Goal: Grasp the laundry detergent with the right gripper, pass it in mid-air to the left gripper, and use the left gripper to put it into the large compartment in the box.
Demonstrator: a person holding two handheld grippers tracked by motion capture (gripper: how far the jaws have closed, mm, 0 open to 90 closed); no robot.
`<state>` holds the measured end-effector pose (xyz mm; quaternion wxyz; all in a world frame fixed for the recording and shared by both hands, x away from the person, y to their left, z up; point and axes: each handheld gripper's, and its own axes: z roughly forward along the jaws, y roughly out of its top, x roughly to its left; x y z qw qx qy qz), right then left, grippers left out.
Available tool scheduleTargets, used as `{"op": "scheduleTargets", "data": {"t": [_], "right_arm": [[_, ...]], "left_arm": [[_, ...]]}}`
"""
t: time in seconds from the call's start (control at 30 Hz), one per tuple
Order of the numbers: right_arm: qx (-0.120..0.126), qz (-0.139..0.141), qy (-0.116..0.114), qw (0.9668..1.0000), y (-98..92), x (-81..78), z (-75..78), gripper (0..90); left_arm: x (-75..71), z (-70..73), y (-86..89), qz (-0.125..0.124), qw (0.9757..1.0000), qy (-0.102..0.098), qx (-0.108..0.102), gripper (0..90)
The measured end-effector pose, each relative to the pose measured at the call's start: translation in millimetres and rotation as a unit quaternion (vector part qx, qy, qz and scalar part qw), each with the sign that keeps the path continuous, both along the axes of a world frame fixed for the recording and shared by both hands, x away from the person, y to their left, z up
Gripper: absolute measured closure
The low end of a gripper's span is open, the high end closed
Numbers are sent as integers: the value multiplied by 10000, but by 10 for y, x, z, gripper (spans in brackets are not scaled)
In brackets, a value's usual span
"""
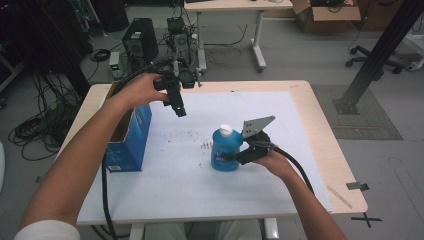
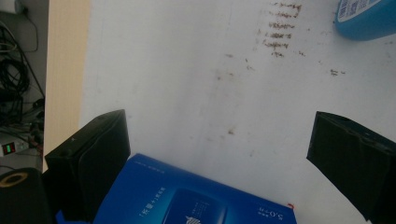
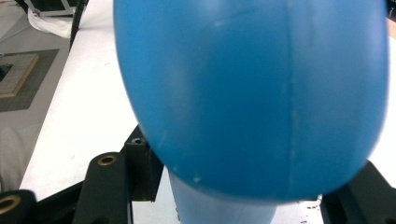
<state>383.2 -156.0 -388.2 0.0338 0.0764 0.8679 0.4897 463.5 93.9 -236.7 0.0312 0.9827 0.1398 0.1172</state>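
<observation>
Right gripper (image 1: 235,156) was clamped on the blue bottle (image 1: 226,150), upright mid-table, likely ready for lifting toward the blue box (image 1: 131,136). Left gripper (image 1: 179,110) hovered above the box, jaws apart, empty.

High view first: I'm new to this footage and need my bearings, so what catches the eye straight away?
A blue bottle with a white cap stands mid-table, the right gripper shut on its side. At the table's left edge sits an open blue box; above it the left gripper hangs open, empty.
</observation>
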Motion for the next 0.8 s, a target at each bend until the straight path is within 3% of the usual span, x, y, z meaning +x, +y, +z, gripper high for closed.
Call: {"op": "scheduleTargets", "data": {"t": [0.33, 0.43, 0.53, 0.8], "right_arm": [[-29, 27, -13, 10000, 9, -29, 28, 430], [-38, 4, 146, 9999, 2, -25, 61, 433], [67, -64, 278, 9996, -37, -15, 131, 434], [96, -255, 300, 9992, -111, 5, 372, 435]], "left_arm": [[-12, 3, 3, -29, 10000, 28, -16, 65], [-45, 23, -15, -93, 9999, 39, -31, 66], [-97, 58, -40, -191, 9998, 26, -75, 67], [-250, 198, -106, -289, 9995, 46, -93, 71]]}}
